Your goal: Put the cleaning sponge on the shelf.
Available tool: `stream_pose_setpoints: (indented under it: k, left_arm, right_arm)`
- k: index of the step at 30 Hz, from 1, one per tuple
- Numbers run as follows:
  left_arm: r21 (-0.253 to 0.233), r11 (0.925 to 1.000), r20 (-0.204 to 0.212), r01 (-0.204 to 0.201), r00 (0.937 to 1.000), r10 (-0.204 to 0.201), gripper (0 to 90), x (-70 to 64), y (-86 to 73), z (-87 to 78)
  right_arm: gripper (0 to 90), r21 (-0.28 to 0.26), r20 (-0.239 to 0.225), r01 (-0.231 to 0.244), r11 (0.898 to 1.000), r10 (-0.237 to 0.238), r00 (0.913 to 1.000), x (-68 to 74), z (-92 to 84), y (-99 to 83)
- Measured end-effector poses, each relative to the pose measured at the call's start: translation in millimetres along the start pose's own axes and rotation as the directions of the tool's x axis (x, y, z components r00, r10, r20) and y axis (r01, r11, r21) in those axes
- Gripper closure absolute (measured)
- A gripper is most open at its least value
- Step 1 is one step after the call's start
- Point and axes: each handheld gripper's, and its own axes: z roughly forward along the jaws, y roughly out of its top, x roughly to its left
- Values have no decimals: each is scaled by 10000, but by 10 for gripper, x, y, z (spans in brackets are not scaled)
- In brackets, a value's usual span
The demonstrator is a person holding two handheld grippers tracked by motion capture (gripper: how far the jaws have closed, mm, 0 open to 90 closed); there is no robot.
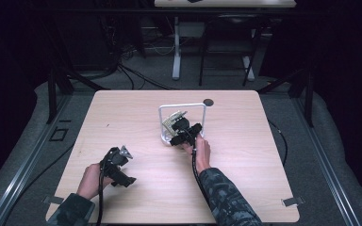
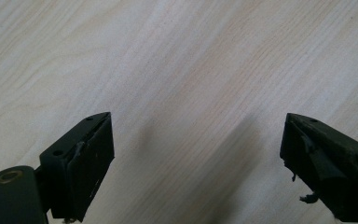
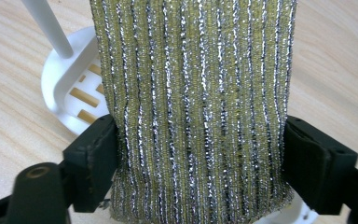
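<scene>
- A green-gold scouring cloth [image 3: 193, 107] shot through with silver thread hangs at a white wire rack [image 1: 183, 107] near the middle of a pale wooden table [image 1: 245, 160].
- In the right gripper view the cloth runs top to bottom between the two black jaws, with the rack's slotted white base [image 3: 74, 93] and one thin upright rod [image 3: 46, 23] behind it to the left.
- The right gripper [image 3: 200, 154] stands about half open; the cloth's two edges meet the inner faces of the jaws. Whether the pads press on it cannot be told; the fabric shows no bunching or pinch.
- In the high view the right hand [image 1: 201, 149] holds this gripper at the rack's front.
- The left gripper [image 2: 196, 158] rests well apart near the table's front left corner, jaws spread wide over bare wood, holding nothing.
- Judgement: the cloth is probably being draped on the rack and let go. To do this well, widen the jaws fully before backing away, draw straight back so no pad drags the fabric off, and check that it hangs evenly.
</scene>
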Motion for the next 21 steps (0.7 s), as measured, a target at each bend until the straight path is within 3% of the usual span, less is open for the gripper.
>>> stream_pose_setpoints:
  k: [9,12,21]
  left_arm:
    - [-1,10000,-2,-38,10000,38,98,-1,3,-4]
    - [-6,10000,-10,-28,10000,28,98,-3,3,-4]
    - [-6,10000,-3,-42,10000,42,98,-1,2,-5]
  right_arm:
    - [105,-217,91,32,9998,-30,10000,-17,-28,0]
    - [67,-250,1,-96,9996,96,10000,-12,-33,-1]
    - [52,-538,-437,94,9985,-118,9990,-1,-157,8]
